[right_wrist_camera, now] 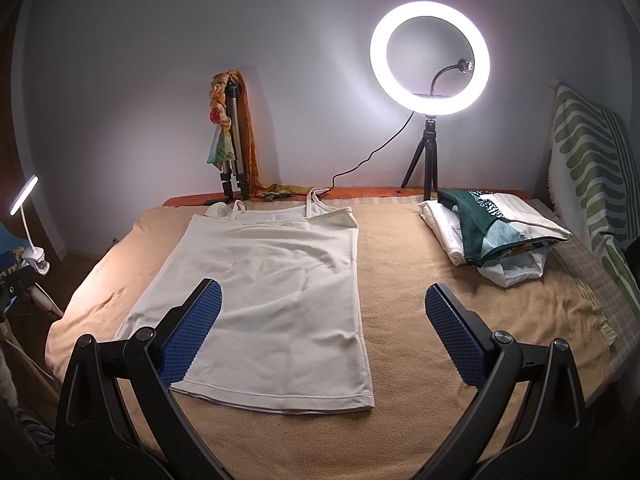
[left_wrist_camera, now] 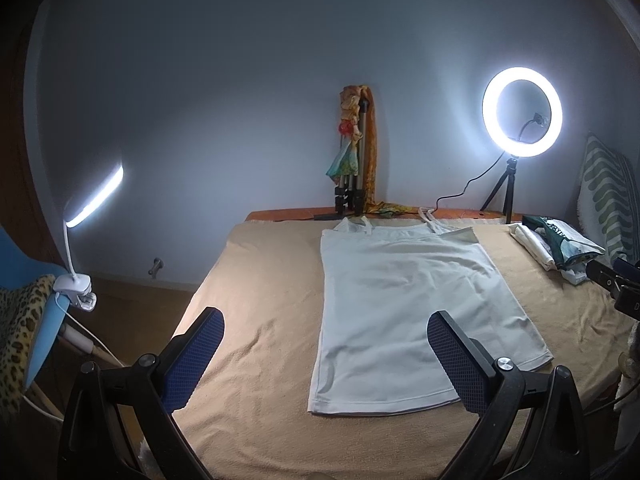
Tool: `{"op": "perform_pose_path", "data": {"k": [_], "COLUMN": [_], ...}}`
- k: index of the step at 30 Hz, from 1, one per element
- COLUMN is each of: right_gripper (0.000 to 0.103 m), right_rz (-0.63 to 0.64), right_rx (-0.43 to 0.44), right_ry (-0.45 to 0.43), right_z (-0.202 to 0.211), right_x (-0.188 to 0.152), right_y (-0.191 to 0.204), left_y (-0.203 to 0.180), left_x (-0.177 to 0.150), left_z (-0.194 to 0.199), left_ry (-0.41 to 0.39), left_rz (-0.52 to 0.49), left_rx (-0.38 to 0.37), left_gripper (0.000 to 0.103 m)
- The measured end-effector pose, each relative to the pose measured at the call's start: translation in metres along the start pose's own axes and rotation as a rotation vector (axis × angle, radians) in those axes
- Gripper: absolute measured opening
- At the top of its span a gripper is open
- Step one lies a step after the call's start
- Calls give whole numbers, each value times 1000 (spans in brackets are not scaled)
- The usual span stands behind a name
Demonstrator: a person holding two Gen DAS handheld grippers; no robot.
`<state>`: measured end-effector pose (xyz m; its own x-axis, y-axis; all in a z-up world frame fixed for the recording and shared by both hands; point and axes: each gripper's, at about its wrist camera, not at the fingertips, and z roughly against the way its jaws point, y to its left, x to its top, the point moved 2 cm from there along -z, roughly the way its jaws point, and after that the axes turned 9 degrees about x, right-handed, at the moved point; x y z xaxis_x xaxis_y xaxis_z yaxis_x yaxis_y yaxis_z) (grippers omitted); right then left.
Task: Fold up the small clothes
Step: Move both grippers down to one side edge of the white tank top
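Observation:
A white strappy top (left_wrist_camera: pixel 404 300) lies flat on the tan blanket (left_wrist_camera: pixel 256 332), straps toward the far wall, hem toward me. It also shows in the right wrist view (right_wrist_camera: pixel 276 300). My left gripper (left_wrist_camera: pixel 326 356) is open and empty, held above the hem's left part. My right gripper (right_wrist_camera: pixel 324 328) is open and empty, held above the hem's right corner and the blanket (right_wrist_camera: pixel 420 264) beside it. Neither gripper touches the top.
A pile of folded clothes (right_wrist_camera: pixel 492 228) lies at the far right of the blanket, also in the left wrist view (left_wrist_camera: pixel 556 244). A lit ring light (right_wrist_camera: pixel 430 58) on a tripod and a folded tripod with a scarf (right_wrist_camera: pixel 232 136) stand at the wall. A clip lamp (left_wrist_camera: pixel 80 240) is at left.

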<state>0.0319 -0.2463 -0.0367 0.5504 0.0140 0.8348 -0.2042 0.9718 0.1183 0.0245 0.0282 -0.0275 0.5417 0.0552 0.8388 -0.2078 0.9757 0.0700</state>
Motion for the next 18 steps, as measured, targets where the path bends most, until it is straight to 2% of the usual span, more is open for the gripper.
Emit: {"op": "perform_pose_path", "data": {"k": [5,7,10,15,18], "right_gripper": [103,102,97,82,79], "right_rz": [8,14,21,25,35], "right_rx": [37,61,91,184,223], "right_ry": [23,29,49,116,133], "right_z": [-16,-24,-42,-84,-106], "right_x": [11,18,31,57,72], "right_y": [9,15,26,52,72], "left_y": [20,27,29,30,31], "left_x": [-10,-16,-26,-51,-67], "left_z": [-20,-32,-49,-75,-90], "left_ry": [50,94,161,273,340], "left_rz": [87,122,148,181,209], "left_rx": [-47,-69,-80,-103,-113], "left_gripper": [100,95,89,79,77]}}
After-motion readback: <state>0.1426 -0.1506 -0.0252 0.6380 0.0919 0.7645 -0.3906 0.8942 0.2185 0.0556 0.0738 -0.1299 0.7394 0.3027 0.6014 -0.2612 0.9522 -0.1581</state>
